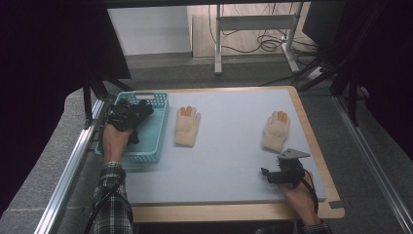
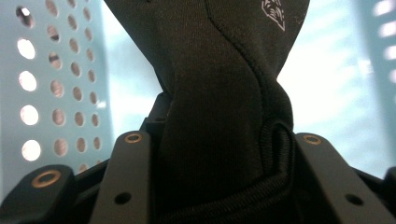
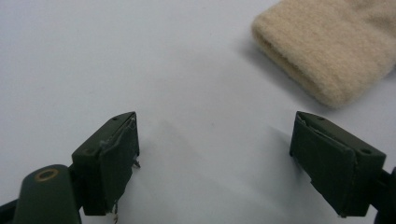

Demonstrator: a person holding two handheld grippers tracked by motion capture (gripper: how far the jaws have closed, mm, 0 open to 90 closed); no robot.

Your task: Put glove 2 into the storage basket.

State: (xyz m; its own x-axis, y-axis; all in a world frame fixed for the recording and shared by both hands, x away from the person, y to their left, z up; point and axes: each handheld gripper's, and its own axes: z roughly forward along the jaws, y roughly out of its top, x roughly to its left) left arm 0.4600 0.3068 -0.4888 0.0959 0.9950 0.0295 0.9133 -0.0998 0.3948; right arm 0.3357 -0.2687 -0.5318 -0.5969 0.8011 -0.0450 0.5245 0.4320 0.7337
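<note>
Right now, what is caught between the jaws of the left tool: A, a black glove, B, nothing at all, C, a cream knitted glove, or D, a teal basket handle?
A: in the left gripper view a black glove fills the gap between the jaws of the left tool, above the teal basket; both cream gloves lie on the table.

The desk [image 1: 229, 161] is lying under a pale grey sheet with a wooden edge showing at the near and right sides. A teal basket [image 1: 151, 141] is sitting at its far left. Two cream gloves are lying flat, one [image 1: 187, 126] just beside the basket, the other [image 1: 276, 130] well apart at the right.
</note>
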